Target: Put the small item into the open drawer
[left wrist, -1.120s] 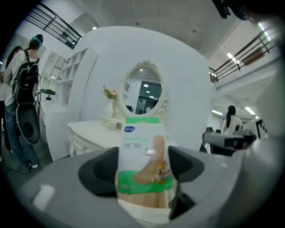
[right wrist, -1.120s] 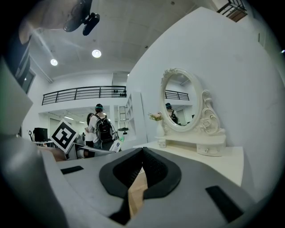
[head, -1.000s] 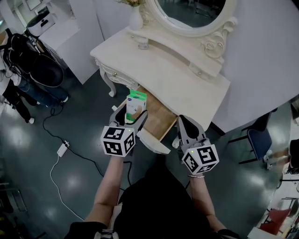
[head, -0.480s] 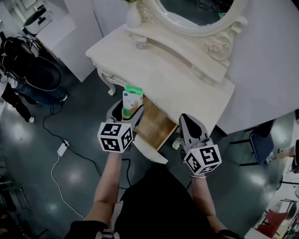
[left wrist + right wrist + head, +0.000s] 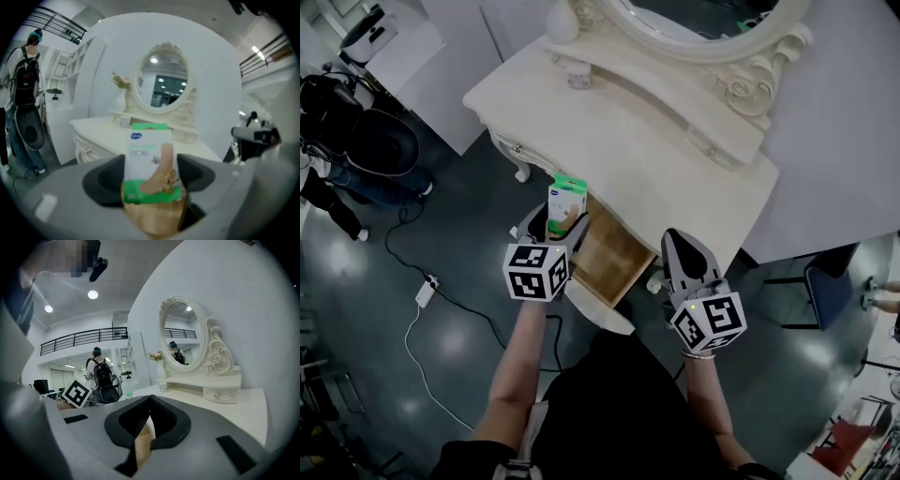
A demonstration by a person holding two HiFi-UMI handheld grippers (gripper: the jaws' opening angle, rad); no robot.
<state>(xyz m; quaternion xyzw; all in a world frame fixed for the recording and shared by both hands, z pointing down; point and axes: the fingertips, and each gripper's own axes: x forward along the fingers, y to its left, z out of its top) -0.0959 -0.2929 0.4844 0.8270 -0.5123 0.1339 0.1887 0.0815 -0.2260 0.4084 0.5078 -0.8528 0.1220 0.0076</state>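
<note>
My left gripper [image 5: 557, 228] is shut on a small white-and-green box [image 5: 566, 201] and holds it upright over the left far corner of the open drawer [image 5: 609, 255]. The drawer has a wooden bottom and sticks out of the cream dressing table [image 5: 656, 159]. In the left gripper view the box [image 5: 151, 161] stands between the jaws of the left gripper [image 5: 151, 185], with the drawer's wood just below it. My right gripper [image 5: 678, 246] hovers at the drawer's right side, shut, with nothing in it. The right gripper [image 5: 149, 404] shows its jaws meeting at the tips.
On the table stand an oval mirror [image 5: 694, 19], a vase [image 5: 562, 19] and a small jar [image 5: 577, 80]. A person with a backpack [image 5: 356, 141] stands at the left. A cable with a white adapter [image 5: 425, 291] lies on the dark floor. A chair [image 5: 820, 279] is at the right.
The left gripper with the box has shifted a little left and nearer to me, toward the drawer's left edge. The right gripper has hardly moved beside the drawer.
</note>
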